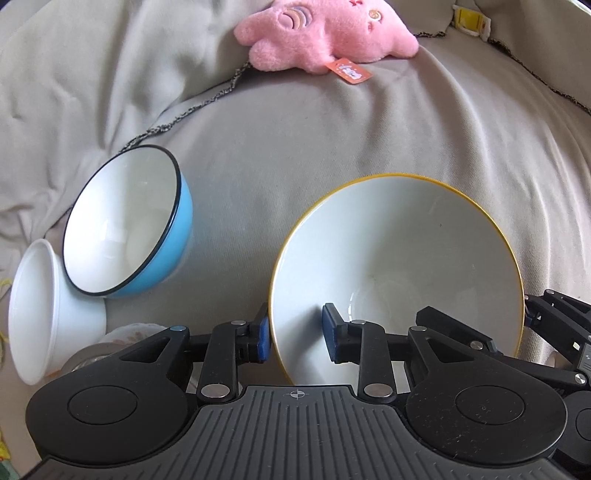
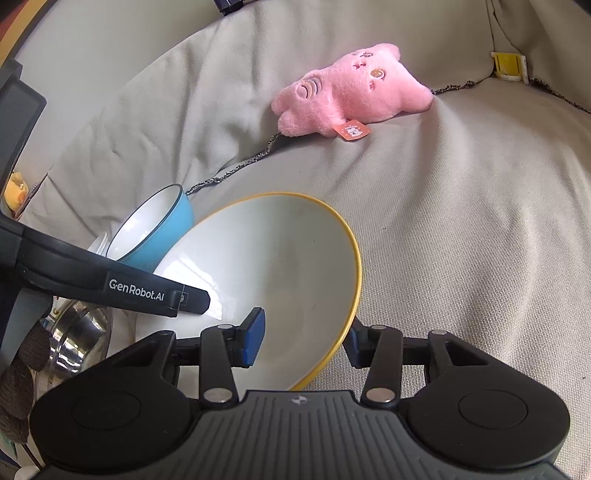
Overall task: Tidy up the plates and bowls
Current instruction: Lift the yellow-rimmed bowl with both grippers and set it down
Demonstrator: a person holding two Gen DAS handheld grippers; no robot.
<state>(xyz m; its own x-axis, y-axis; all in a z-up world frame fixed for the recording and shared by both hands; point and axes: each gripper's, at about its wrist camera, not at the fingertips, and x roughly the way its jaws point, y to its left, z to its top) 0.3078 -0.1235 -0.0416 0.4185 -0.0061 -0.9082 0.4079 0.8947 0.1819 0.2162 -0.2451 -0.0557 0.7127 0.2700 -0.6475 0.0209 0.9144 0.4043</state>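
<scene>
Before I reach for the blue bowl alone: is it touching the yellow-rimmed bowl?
Apart. The left wrist view shows cloth between blue bowl and yellow-rimmed bowl.

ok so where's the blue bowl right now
In the left wrist view the blue bowl lies tipped on the beige cover, left of the yellow-rimmed bowl and against the white bowl.

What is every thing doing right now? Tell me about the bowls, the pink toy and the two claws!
yellow-rimmed bowl: empty, tilted, a claw at each side.
blue bowl: empty, tipped on its side.
white bowl: empty, tipped over beside the blue bowl.
pink plush toy: lying on the grey cover.
left claw: straddles the bowl's rim; grip unclear.
right claw: closed on the bowl's rim.
</scene>
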